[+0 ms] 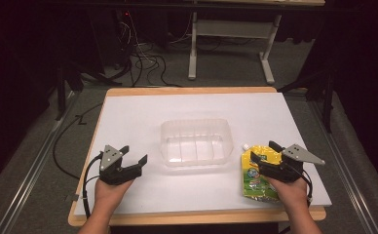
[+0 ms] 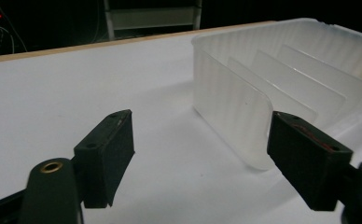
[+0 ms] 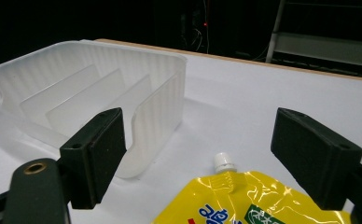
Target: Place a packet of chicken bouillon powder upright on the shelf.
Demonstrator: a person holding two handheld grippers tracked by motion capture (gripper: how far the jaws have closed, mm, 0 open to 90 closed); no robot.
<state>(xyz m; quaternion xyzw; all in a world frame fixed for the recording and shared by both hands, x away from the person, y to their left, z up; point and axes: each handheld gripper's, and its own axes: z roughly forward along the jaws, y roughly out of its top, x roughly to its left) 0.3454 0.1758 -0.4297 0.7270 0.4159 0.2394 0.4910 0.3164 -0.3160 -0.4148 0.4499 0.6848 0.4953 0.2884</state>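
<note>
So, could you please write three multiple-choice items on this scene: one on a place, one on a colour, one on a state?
1. Where does the pouch lie?
A. inside the clear container
B. on the table, on the container's right in the high view
C. on the floor

2. Which colour is the pouch's body?
A. yellow
B. red
C. blue

3. How does the right hand-held gripper stand?
A. shut on the pouch
B. shut on the container
C. open, above the pouch

Answers: 1 B, it lies flat outside the container's right wall. 2 A, yellow foil with a white cap. 3 C, its jaws stand wide apart, the pouch unpressed.
</note>
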